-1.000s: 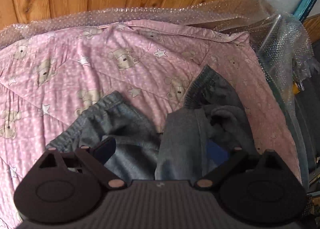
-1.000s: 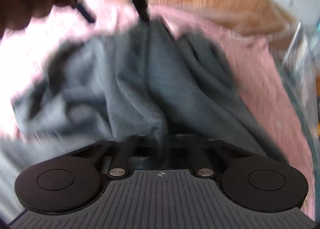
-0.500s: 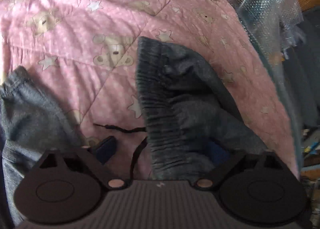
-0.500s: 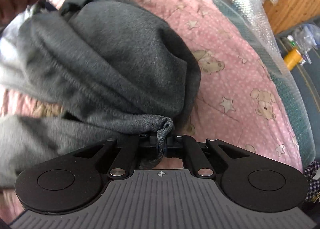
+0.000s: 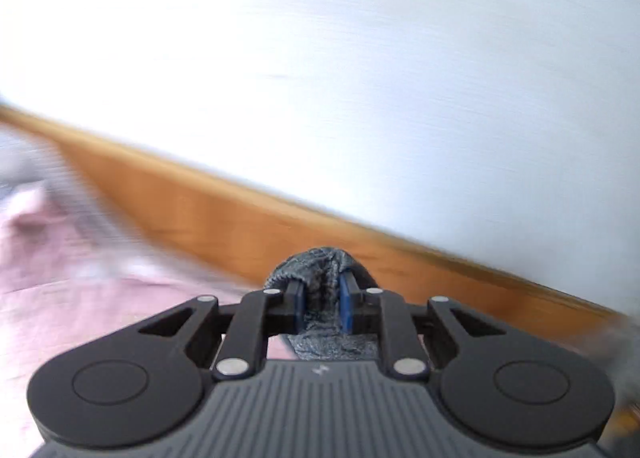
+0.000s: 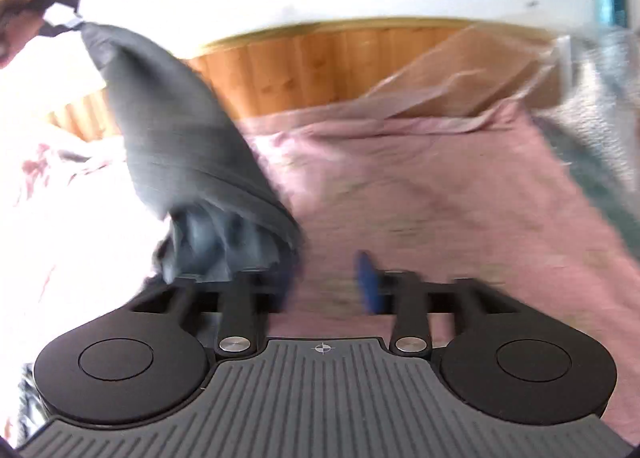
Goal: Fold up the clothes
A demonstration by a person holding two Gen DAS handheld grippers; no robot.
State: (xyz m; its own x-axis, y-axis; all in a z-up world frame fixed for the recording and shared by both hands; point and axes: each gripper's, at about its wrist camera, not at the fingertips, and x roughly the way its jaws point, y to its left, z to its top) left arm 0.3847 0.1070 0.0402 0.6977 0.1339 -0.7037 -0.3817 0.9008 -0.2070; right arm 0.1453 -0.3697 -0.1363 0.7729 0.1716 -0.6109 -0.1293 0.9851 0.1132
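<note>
In the left wrist view my left gripper point(image 5: 324, 302) is shut on a bunched fold of the grey garment point(image 5: 320, 270), which fills the gap between the blue pads point(image 5: 299, 300). The right wrist view shows that same left gripper point(image 6: 52, 2) high at the top left, in a person's hand point(image 6: 12, 22). The grey garment point(image 6: 176, 138) hangs from it in a long drape. My right gripper point(image 6: 328, 286) is low over the pink blanket point(image 6: 440, 198). Its jaws are opening and nothing is between them. The garment's lower end lies against the outside of its left finger point(image 6: 286, 286).
The pink blanket point(image 5: 60, 306) covers the bed. A wooden panel wall point(image 6: 320, 62) runs behind it under a white wall point(image 5: 360, 78). Clear plastic wrap point(image 6: 580, 70) is heaped at the bed's far right edge. Both views are motion-blurred.
My left gripper has shut on the grey garment and swung up, so it now faces the wall. My right gripper, shut on the fabric before, has let it go and opened.
</note>
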